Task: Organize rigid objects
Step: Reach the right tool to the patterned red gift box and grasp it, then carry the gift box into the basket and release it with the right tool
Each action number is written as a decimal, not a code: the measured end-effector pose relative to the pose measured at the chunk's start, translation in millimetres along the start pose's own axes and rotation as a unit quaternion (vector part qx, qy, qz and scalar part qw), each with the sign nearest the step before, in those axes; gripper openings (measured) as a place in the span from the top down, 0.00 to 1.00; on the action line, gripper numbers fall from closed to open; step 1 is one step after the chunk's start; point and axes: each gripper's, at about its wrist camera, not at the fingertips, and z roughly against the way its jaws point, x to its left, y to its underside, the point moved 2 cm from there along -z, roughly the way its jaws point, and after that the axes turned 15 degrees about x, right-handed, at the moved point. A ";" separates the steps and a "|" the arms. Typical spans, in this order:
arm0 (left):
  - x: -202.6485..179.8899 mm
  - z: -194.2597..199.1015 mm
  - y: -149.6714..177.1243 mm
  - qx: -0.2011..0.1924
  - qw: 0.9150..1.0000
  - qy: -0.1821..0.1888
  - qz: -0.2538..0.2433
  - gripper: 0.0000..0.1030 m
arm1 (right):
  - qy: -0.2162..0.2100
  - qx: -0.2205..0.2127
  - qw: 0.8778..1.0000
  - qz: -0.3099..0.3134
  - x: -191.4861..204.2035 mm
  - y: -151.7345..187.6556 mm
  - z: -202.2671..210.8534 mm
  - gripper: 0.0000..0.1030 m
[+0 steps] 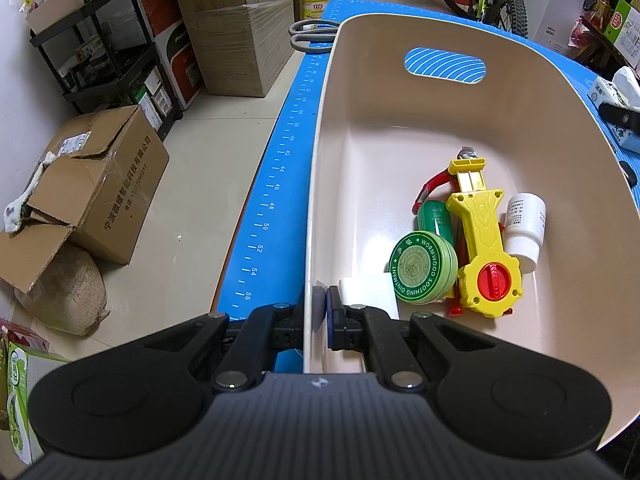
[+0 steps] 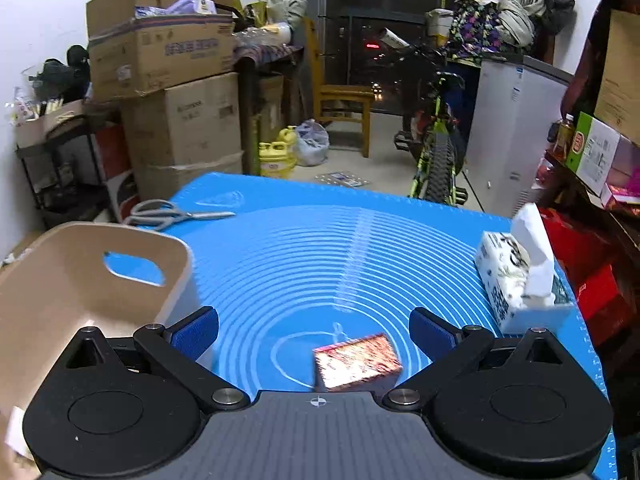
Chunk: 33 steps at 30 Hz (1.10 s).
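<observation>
Left wrist view first. Left gripper (image 1: 323,309) is clamped on the near-left wall of the beige bin (image 1: 460,92), one pad outside, one inside; judging by the pose, this pins the bin so it won't slide on the blue mat (image 1: 276,184) while the other hand loads it. Gripper points along the bin's long axis, roughly level, low at the rim. Already in the bin, piled toward its right side: green ointment tin (image 1: 423,267), yellow toy launcher (image 1: 482,248) lying over red-handled pliers (image 1: 434,186), green cylinder (image 1: 436,222), white pill bottle (image 1: 523,230). A white flat piece (image 1: 370,290) lies beside the inner pad; can't tell what it is. Grey scissors (image 1: 308,34) sit on the mat beyond the bin's far-left corner, not yet collected.

Right wrist view. Right gripper (image 2: 314,334) has jaws spread wide, holding nothing. It hovers above the mat, tilted down and forward, with a small patterned box (image 2: 356,362) lying between and under the fingers, slightly right of centre. Looks like a pre-grasp lineup on that box; contact can't be confirmed. Bin (image 2: 100,280) is just to the left, so the transfer should be short. Scissors (image 2: 176,214) lie on the far-left of the mat past the bin. Tissue box (image 2: 516,280) at the right edge is soft goods, probably not part of this task.

Next: descend, close on the box across its narrow sides, swing left over the rim.
</observation>
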 end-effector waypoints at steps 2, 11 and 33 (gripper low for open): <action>-0.6 -0.2 -0.1 0.000 1.000 -0.001 0.000 0.92 | 0.009 0.002 1.000 0.009 -3.2 3.1 -11.6 0.02; -0.6 -0.4 -0.5 0.000 1.000 0.000 0.000 0.91 | 0.027 0.014 0.999 0.041 0.9 11.1 -45.0 0.02; 0.5 0.0 -1.2 0.000 1.000 0.001 0.001 0.91 | 0.038 0.024 0.999 0.017 -13.0 14.5 -52.7 0.39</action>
